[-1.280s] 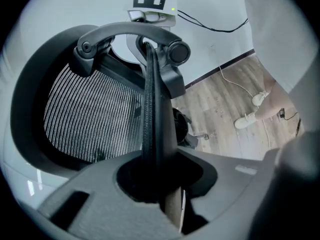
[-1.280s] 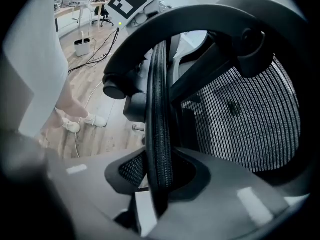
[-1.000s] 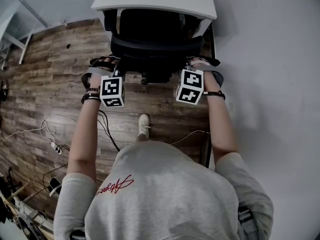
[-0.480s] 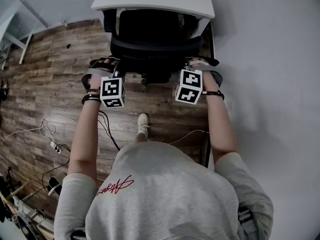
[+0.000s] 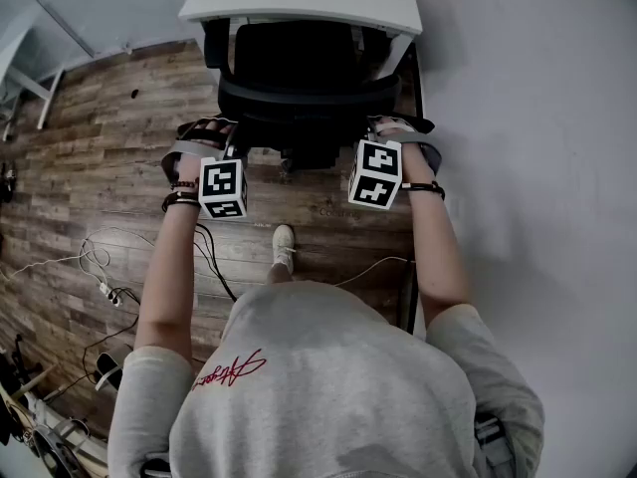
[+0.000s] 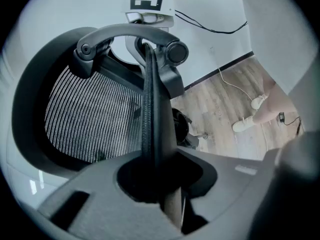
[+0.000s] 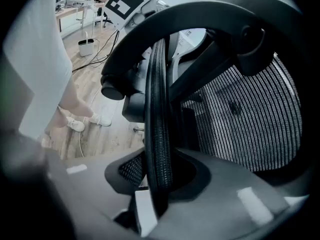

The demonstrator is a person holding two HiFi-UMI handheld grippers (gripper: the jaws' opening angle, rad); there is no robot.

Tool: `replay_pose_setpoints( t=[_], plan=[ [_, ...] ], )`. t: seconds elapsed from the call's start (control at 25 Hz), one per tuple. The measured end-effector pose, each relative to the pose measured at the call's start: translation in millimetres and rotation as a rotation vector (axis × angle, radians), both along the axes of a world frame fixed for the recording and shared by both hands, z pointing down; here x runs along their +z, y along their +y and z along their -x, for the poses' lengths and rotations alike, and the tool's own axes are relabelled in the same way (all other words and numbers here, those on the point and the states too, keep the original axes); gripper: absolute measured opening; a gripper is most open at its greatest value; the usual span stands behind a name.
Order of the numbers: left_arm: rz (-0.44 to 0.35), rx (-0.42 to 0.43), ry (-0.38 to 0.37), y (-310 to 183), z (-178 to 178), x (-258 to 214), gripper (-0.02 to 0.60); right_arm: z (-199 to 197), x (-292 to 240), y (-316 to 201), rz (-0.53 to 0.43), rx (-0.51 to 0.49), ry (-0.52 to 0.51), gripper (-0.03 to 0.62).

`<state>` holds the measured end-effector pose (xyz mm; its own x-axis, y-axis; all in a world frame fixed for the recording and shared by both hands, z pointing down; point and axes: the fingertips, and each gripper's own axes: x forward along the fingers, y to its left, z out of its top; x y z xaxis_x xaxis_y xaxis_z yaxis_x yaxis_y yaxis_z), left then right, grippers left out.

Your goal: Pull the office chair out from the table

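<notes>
Jaws of left gripper, right gripper clamp office chair backrest.

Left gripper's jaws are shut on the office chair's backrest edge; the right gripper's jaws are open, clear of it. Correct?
No: the right gripper is also shut on the backrest edge, as the right gripper view shows. The left gripper grips it as stated.

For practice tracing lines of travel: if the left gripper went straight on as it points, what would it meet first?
The chair back's rim: the left gripper is shut on it, so it would likely press straight into that rim.
</notes>
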<state>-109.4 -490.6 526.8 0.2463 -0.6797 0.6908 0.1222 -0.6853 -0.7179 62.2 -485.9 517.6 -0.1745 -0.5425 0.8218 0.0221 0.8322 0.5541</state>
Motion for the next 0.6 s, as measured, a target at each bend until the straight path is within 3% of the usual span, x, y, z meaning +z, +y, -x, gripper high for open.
replay_pose_setpoints(
  t=[0.6],
  plan=[
    [-0.008, 0.006, -0.002, 20, -6, 5, 0.061, -6, 5, 20, 0.011, 0.005, -0.002, 0.107]
  ],
)
